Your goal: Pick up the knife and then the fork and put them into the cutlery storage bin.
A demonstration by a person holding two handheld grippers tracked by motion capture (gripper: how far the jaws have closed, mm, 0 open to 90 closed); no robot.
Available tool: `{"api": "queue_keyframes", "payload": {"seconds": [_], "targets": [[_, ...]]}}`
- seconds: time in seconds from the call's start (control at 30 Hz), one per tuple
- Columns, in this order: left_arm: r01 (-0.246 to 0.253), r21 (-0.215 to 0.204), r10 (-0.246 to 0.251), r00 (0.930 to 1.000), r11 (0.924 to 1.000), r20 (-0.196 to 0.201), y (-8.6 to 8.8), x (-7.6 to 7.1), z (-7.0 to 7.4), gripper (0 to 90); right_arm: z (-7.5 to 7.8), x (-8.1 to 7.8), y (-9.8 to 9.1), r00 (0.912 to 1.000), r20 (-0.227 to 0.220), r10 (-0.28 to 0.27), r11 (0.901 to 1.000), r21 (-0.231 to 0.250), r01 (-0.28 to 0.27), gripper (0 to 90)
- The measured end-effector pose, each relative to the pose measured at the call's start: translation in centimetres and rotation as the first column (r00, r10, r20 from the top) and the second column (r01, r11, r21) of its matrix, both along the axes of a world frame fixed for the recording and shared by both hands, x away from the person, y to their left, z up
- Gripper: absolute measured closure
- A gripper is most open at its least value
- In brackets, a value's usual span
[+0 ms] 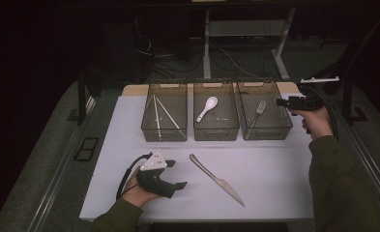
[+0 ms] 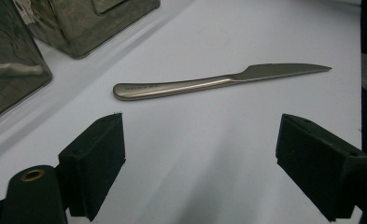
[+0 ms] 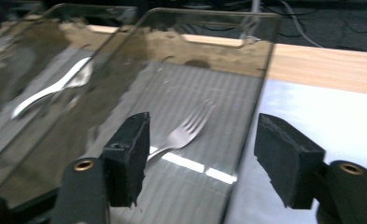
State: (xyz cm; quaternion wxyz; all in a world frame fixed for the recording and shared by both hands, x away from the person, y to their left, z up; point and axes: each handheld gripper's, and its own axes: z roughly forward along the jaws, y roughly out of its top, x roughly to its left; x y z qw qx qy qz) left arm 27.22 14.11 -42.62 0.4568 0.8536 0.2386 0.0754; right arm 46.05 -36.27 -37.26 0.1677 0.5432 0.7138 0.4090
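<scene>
— Smoked plastic, three bins in a row: what do we see, left to right?

— We see the left gripper (image 1: 178, 175) resting low on the white table (image 1: 274, 193), held in the left hand (image 1: 138, 193), its jaws spread wide and holding nothing. Just beyond its tips, to their right in the high view, the steel knife (image 1: 216, 179) lies flat on the table, untouched; in the left gripper view it stretches across the gap ahead of the jaws, handle to the left, blade to the right.

— And past that gripper?

— Well beyond it we see the left bin (image 1: 164, 117) with chopsticks (image 1: 158, 114) inside, then the middle bin (image 1: 216, 117) with a white spoon (image 1: 207, 108).

— And on the right?

— The right bin (image 1: 264, 116) holds a fork (image 1: 258, 111), lying on its floor. The right gripper (image 1: 280, 102) hovers at that bin's right rim, in the right hand (image 1: 318, 121), its jaws parted and empty. In the right gripper view we look between them at the fork (image 3: 186, 130), beneath and ahead of the tips, clear of both pads; the bin's clear wall runs through the gap.
</scene>
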Motion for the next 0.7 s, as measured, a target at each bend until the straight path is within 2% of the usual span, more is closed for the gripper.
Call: {"api": "queue_keyframes", "payload": {"seconds": [0.1,0.3,0.43,0.53,0.7], "targets": [[0.006,0.015,-0.006,1.0,0.9999,0.003,0.0,0.0,-0.1,14.8,0.2,-1.5,0.4,0.9991,0.022,0.036,0.9993,0.009,-0.036,33.1],[0.018,0.016,-0.018,0.9998,0.9997,0.006,-0.3,0.0,-0.1,16.5,0.7,-5.3,1.5,0.9929,0.067,0.098,0.9949,0.016,-0.099,29.7],[0.043,0.012,-0.043,0.999,0.999,0.008,-0.8,-0.1,0.1,23.7,0.8,-8.1,2.6,0.982,0.071,0.175,0.9844,0.006,-0.176,25.5],[0.061,0.02,-0.062,0.998,0.9979,0.012,-1.1,0.1,0.3,30.0,0.1,-10.3,3.5,0.973,0.086,0.214,0.9767,-0.005,-0.215,22.5],[0.066,0.032,-0.066,0.9978,0.9973,0.001,-1.9,0.7,0.5,48.4,-1.4,-13.3,4.6,0.9592,0.083,0.27,0.9622,0.013,-0.272,19.8]]}}
